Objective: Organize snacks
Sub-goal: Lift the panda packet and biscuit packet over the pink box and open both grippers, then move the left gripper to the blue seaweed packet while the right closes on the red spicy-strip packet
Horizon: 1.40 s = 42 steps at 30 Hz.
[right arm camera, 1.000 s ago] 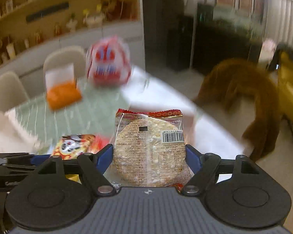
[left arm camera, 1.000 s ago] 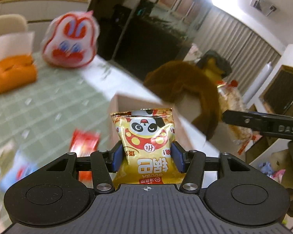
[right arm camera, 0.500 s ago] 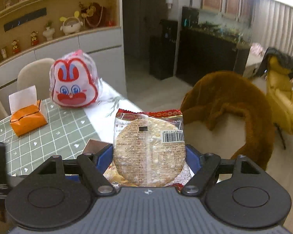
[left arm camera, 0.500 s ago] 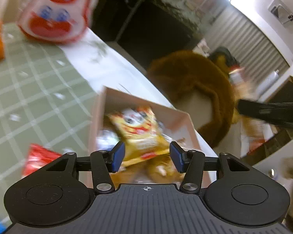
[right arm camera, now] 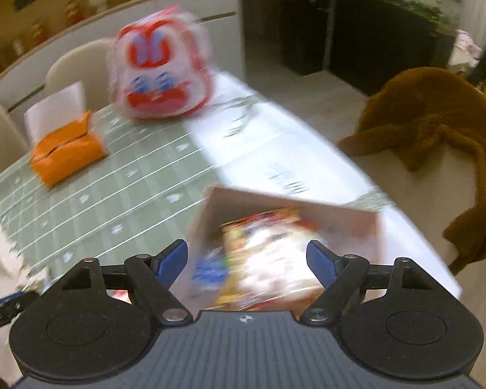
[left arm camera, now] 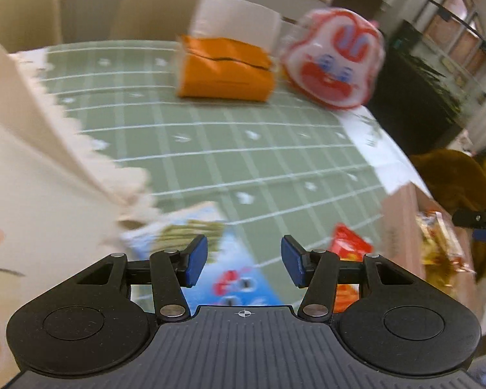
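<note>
My left gripper [left arm camera: 244,256] stands open and empty just above a blue snack packet [left arm camera: 239,278] on the green checked tablecloth. A red packet [left arm camera: 350,246] lies to its right, beside the cardboard box [left arm camera: 400,227]. In the right wrist view the box [right arm camera: 291,202] sits below my right gripper [right arm camera: 247,259], whose jaws are opening. A blurred cracker packet [right arm camera: 269,253] shows between the fingers, down in the box on top of other snacks. The pads do not press on it.
An orange tissue box [left arm camera: 225,68] and a red-and-white bunny bag [left arm camera: 333,64] stand at the far side of the table. A cream paper bag [left arm camera: 32,178] rises at the left. A brown fleece-draped chair [right arm camera: 437,123] stands beyond the table's right edge.
The left gripper let its yellow panda packet go into the box, then swung left over the blue packet. The right gripper moved down over the box and let go of the cracker packet.
</note>
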{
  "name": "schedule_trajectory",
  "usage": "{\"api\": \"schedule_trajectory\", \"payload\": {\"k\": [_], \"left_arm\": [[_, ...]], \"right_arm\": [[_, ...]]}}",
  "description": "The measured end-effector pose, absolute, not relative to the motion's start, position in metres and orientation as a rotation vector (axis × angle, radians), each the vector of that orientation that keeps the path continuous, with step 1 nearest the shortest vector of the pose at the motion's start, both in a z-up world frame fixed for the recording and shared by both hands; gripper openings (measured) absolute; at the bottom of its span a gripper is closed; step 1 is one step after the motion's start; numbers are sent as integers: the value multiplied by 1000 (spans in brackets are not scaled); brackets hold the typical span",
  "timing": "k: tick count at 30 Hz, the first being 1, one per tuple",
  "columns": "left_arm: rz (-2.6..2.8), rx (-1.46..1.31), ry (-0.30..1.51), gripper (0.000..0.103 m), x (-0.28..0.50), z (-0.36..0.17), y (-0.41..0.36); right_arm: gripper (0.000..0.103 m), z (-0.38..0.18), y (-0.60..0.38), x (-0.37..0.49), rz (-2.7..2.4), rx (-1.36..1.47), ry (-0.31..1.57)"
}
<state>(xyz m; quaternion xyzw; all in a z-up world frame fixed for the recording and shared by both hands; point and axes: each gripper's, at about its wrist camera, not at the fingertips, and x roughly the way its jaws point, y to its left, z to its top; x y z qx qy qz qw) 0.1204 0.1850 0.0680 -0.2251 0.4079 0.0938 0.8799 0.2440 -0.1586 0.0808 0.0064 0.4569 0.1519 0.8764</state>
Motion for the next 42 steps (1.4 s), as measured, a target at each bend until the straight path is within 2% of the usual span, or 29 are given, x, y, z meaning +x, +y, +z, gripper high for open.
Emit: {"api": "schedule_trajectory", "payload": {"k": [7,13,22,24,26,27,31,36,42], "left_arm": [[262,-507,892,56,97,50,206],[214,-506,937,56,91,35,209],[172,-510,934,56,88,33,213],[173,-524,932,56,90,32,214],[177,-523,929,56,93,32,214],[179,-522,929,56,95,32,214],[185,-504,932,55,106,32,212],[168,-431,944,50,119,32,202],[51,-283,951,49,124,30,176]], "right_arm": [[81,53,-63,221,414,19,1130],[81,18,-25,213,381,51,1222],[80,-5,-13,208,235,58,1192],[75,-5,-17,205,236,55,1178],[64,-4,-21,199,233,30,1160],[55,-3,-22,196,237,15,1155],[38,0,-35,186,293,23,1166],[30,-5,-61,167,332,80,1200],[30,-4,-86,147,343,86,1176]]}}
